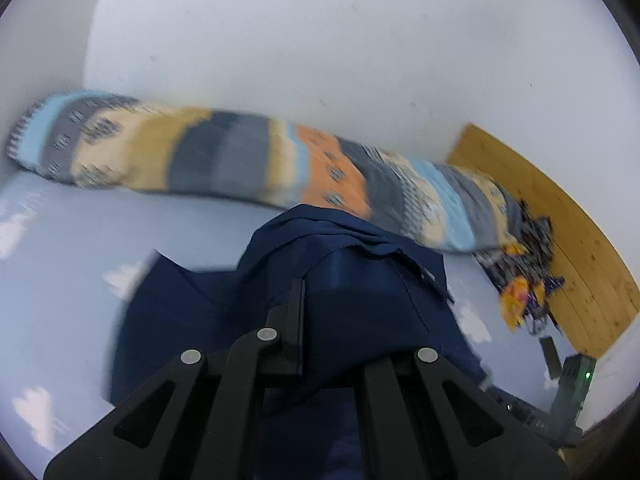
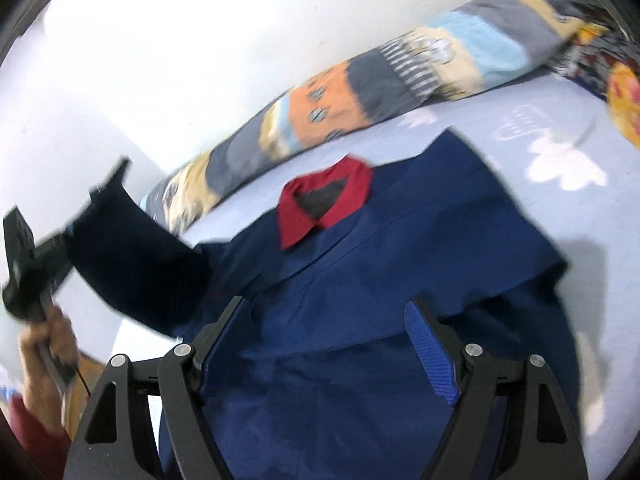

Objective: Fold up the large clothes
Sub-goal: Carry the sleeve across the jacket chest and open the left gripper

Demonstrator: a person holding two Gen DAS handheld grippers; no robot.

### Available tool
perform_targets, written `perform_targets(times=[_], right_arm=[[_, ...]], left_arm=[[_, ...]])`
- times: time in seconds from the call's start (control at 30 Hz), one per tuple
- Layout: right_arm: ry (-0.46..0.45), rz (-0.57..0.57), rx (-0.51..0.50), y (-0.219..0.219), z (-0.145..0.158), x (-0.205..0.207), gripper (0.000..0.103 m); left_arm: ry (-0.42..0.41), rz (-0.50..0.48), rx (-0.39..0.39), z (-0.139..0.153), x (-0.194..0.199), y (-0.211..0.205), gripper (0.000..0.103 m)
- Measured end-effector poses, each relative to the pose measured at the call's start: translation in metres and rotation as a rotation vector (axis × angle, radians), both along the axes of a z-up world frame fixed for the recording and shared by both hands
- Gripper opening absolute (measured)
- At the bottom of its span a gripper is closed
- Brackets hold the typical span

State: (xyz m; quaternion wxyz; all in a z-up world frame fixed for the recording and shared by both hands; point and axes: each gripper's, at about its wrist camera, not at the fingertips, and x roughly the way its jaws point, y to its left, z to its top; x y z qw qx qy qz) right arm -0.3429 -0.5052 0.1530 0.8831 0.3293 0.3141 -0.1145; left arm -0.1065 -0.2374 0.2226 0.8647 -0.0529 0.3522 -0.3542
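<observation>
Navy shirt (image 2: 400, 248), red collar (image 2: 326, 200); striped multicolour bolster (image 1: 240, 156); pale-blue cloud-print sheet (image 1: 60, 260).

Left gripper (image 1: 320, 296) clamps navy garment (image 1: 360, 312) above bedsheet (image 1: 72, 264).

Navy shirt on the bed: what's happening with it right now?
A person is folding the navy shirt, which lies on the light blue bedsheet with its red collar toward the striped pillow. The left gripper is shut on one sleeve and holds it lifted off the bed. The right gripper hovers open over the shirt's body, holding nothing.
</observation>
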Motion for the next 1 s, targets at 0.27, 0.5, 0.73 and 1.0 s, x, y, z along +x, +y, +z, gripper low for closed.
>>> perform_targets(times=[0.27, 0.5, 0.73, 1.0], right_arm=[[-0.062, -0.140, 0.036, -0.047, 0.009, -0.039, 0.082], [-0.093, -0.218, 0.049, -0.073, 0.011, -0.060, 0.082], [-0.112, -0.251, 0.089, -0.089, 0.009, -0.074, 0.083], [-0.124, -0.325, 0.190, -0.106, -0.005, -0.086, 0.083]], left_arm=[[0.181, -0.050, 0.035, -0.083, -0.059, -0.152, 0.002], [0.114, -0.089, 0.130, -0.102, -0.105, -0.228, 0.003], [0.270, -0.142, 0.222, -0.163, -0.101, -0.247, 0.020], [0.162, -0.223, 0.287, -0.147, -0.126, -0.256, 0.044]])
